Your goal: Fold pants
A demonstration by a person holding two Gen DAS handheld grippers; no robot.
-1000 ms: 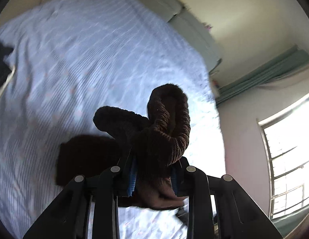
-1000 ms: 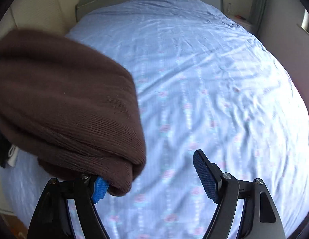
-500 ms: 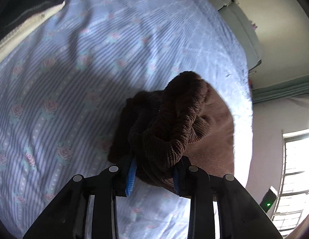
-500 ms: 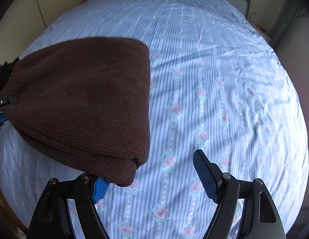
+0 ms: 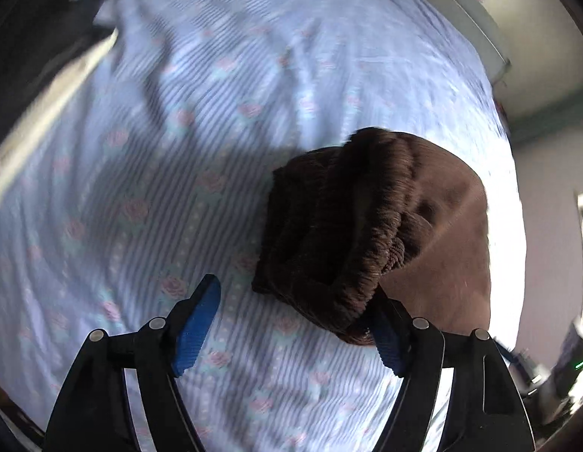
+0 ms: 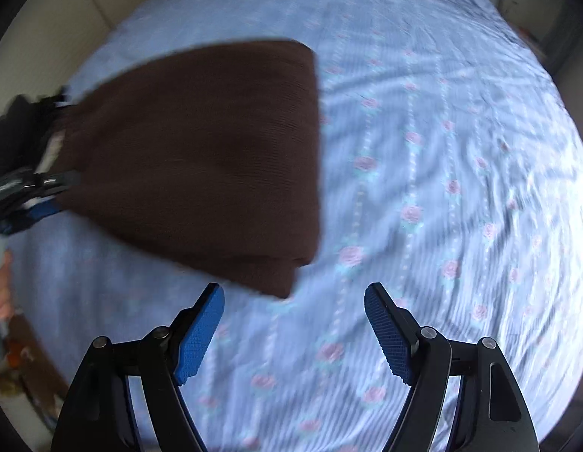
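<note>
- The brown ribbed pants (image 5: 370,226) lie folded on the striped, rose-printed bed sheet (image 5: 159,143).
- My left gripper (image 5: 291,324) has just been opening; the gathered waistband leans on one blue pad, unpinched.
- My right gripper (image 6: 293,324) stands apart, empty, beside the folded corner.

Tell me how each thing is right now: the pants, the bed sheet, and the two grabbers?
brown pants: folded, lying on the bed.
bed sheet: spread out, slightly wrinkled.
left gripper: jaws just opened; waistband against one pad, not pinched.
right gripper: open, empty.
</note>
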